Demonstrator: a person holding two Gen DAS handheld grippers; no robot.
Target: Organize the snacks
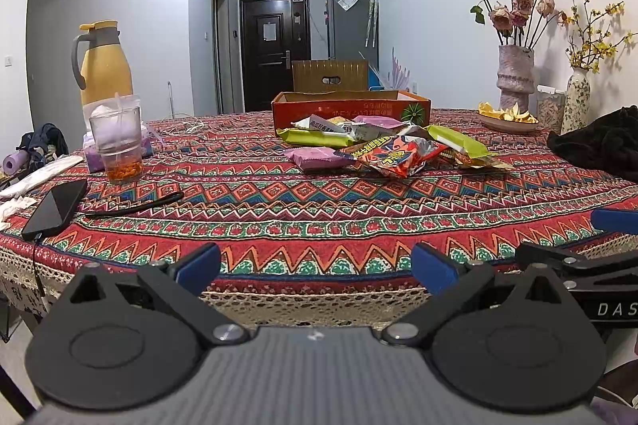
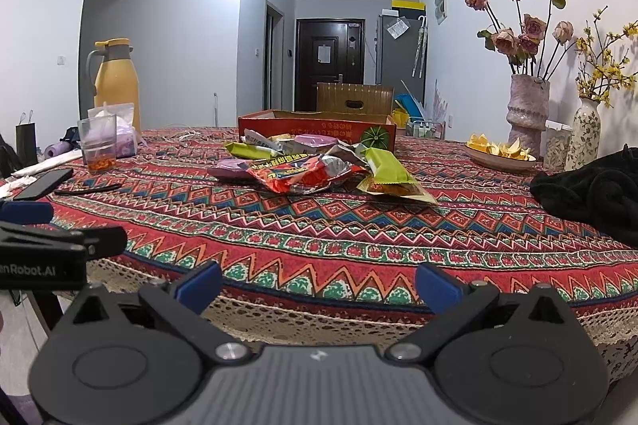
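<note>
From the left wrist we recorded the left gripper (image 1: 315,267) spread wide and empty, level with the near edge of the table (image 1: 319,221). The snack packets (image 1: 382,145) lay heaped toward the table's far edge, just in front of the open red box (image 1: 351,107); a phone (image 1: 56,209) and a glass (image 1: 119,145) sat near the left edge, a black cloth (image 1: 598,145) by the right edge. From the right wrist we recorded the right gripper (image 2: 319,289) likewise wide and empty at the near edge, with the snack packets (image 2: 311,165) before the red box (image 2: 319,129) and a plate of peels (image 2: 500,153) toward the far right.
</note>
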